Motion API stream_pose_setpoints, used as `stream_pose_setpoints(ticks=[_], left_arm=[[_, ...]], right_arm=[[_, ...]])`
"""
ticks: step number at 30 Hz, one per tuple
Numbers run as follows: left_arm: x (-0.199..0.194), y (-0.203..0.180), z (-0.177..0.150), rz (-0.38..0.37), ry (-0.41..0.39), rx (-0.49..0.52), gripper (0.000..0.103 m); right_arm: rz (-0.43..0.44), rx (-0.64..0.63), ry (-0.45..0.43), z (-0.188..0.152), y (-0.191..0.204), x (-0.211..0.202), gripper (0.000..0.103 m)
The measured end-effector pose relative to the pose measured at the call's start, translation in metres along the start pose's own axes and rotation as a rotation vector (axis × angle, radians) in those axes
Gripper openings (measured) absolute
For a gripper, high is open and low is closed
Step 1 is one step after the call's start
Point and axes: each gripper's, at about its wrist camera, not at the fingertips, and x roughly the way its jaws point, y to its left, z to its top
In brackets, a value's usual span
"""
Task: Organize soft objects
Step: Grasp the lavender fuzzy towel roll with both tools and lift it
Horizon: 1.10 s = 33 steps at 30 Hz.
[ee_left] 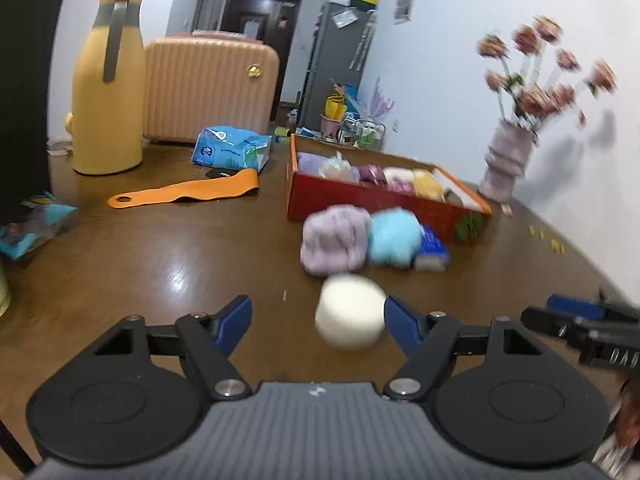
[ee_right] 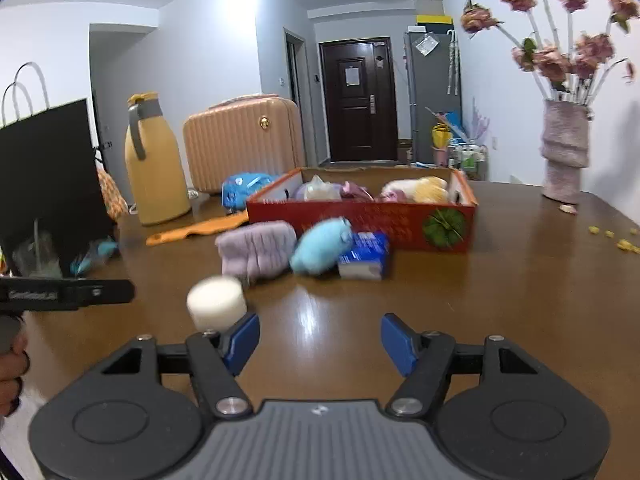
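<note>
A white round sponge [ee_left: 350,311] lies on the brown table between the open fingers of my left gripper [ee_left: 318,320], close to the right finger. It also shows in the right wrist view [ee_right: 216,302], just left of my right gripper [ee_right: 320,340], which is open and empty. Beyond it lie a lilac fluffy cloth [ee_left: 334,240], a light blue plush [ee_left: 394,242] and a blue pack [ee_left: 432,248]. A red box [ee_left: 384,202] behind them holds several soft items [ee_right: 416,190].
A yellow jug [ee_left: 108,88], a pink suitcase [ee_left: 210,88], a blue wipes pack [ee_left: 230,150] and an orange strap [ee_left: 184,194] sit at the back left. A vase of flowers [ee_right: 564,152] stands at the right. A black bag [ee_right: 48,184] stands at the left.
</note>
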Motion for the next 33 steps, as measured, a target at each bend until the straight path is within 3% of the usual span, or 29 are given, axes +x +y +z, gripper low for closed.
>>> stream_pose_setpoints(ticks=[6, 11, 14, 15, 16, 17, 18, 22, 25, 30, 33], left_arm=[[0.081, 0.026, 0.057, -0.055, 0.094, -0.169, 0.065], [0.143, 0.045, 0.071, -0.064, 0.236, -0.285, 0.064], [0.158, 0.051, 0.07, -0.103, 0.281, -0.324, 0.047], [0.159, 0.053, 0.07, -0.133, 0.286, -0.335, 0.031], [0.159, 0.054, 0.069, -0.156, 0.288, -0.338, 0.022], [0.159, 0.054, 0.068, -0.162, 0.288, -0.338, 0.022], [0.157, 0.053, 0.068, -0.16, 0.281, -0.328, 0.019], [0.142, 0.04, 0.073, -0.15, 0.255, -0.29, 0.014], [0.116, 0.018, 0.083, -0.184, 0.189, -0.231, 0.013], [0.058, -0.03, 0.085, -0.269, 0.041, -0.082, 0.013], [0.05, -0.059, 0.063, -0.307, 0.04, 0.009, 0.013]], right_arm=[[0.079, 0.026, 0.026, 0.063, -0.001, 0.089, 0.059], [0.122, 0.028, 0.085, 0.1, 0.007, 0.173, 0.055], [0.084, -0.001, 0.163, 0.106, 0.011, 0.217, 0.046], [0.084, -0.01, 0.182, 0.104, 0.012, 0.225, 0.04], [0.095, -0.011, 0.197, 0.102, 0.013, 0.232, 0.033], [0.122, -0.004, 0.204, 0.101, 0.013, 0.236, 0.028], [0.149, 0.008, 0.204, 0.1, 0.012, 0.236, 0.015], [0.186, 0.013, 0.204, 0.099, 0.013, 0.225, 0.004], [0.18, 0.02, 0.143, 0.105, 0.013, 0.195, 0.003], [0.157, 0.039, -0.063, 0.11, 0.001, 0.101, 0.003], [0.107, 0.03, -0.108, 0.091, -0.01, 0.061, 0.003]])
